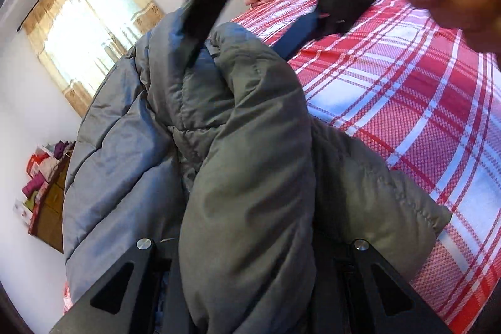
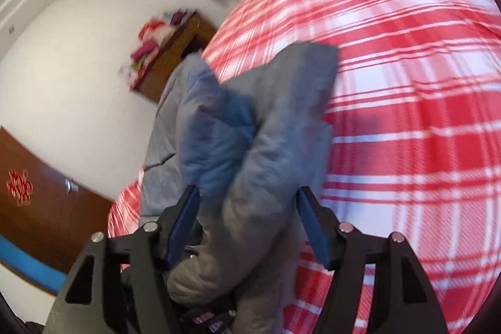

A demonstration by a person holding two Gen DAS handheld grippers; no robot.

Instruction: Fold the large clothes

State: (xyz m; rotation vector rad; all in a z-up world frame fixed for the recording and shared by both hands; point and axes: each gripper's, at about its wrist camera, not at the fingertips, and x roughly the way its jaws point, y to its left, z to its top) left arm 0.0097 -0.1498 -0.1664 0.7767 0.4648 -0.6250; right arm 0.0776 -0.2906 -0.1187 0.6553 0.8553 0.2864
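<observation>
Grey puffer jacket [image 1: 238, 152] | bunched lengthwise, running forward over plaid bedspread [image 1: 407, 115] | left gripper [image 1: 250, 265] clamped on jacket, fingertips buried | right gripper [image 2: 247, 227] fingers apart around jacket fold, grip unclear

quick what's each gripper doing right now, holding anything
left gripper: fingertips hidden under the grey puffer jacket, cannot be told.
right gripper: shut on a bunched fold of the jacket.
</observation>
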